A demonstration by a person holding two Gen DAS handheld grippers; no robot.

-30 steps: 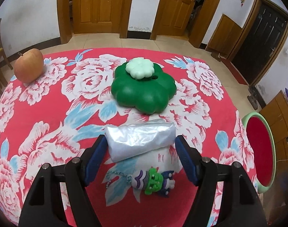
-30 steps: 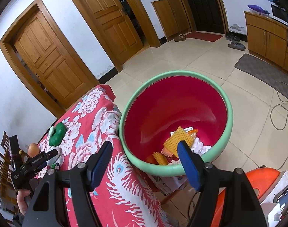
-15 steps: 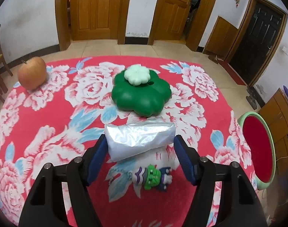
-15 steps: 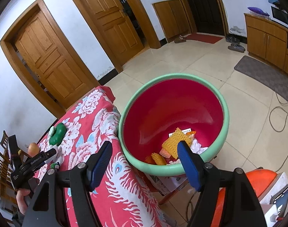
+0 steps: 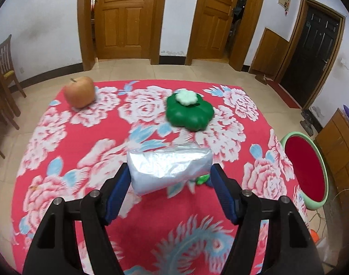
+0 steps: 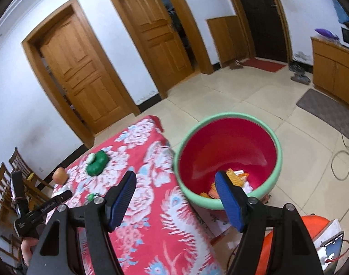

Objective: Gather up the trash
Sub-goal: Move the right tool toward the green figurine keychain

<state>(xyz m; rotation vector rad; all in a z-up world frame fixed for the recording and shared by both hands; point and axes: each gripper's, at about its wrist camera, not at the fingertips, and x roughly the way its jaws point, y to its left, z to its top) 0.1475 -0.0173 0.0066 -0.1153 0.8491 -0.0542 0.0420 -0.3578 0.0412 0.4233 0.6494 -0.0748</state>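
White plastered walls (image 5: 48,23) enclose a room floored in glossy beige tiles (image 6: 254,100). Two panelled brown wooden doors (image 5: 123,16) stand on the far wall, and a dark door (image 5: 311,57) farther right. Wooden slatted chairs (image 5: 5,68) sit at left; a low wooden cabinet (image 6: 334,68) lines the right wall, near a grey mat (image 6: 327,112).

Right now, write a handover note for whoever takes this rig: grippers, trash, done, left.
Left gripper: shut on the silvery crinkled plastic package, held above the red floral tablecloth.
Right gripper: open, empty, near the red bin with a green rim.
Done: orange wrappers and white paper already lie in the bin.
Left: carry the package to the bin, which stands off the table's right edge, and release it.
The apple, green flower-shaped container and small green toy probably stay on the cloth.
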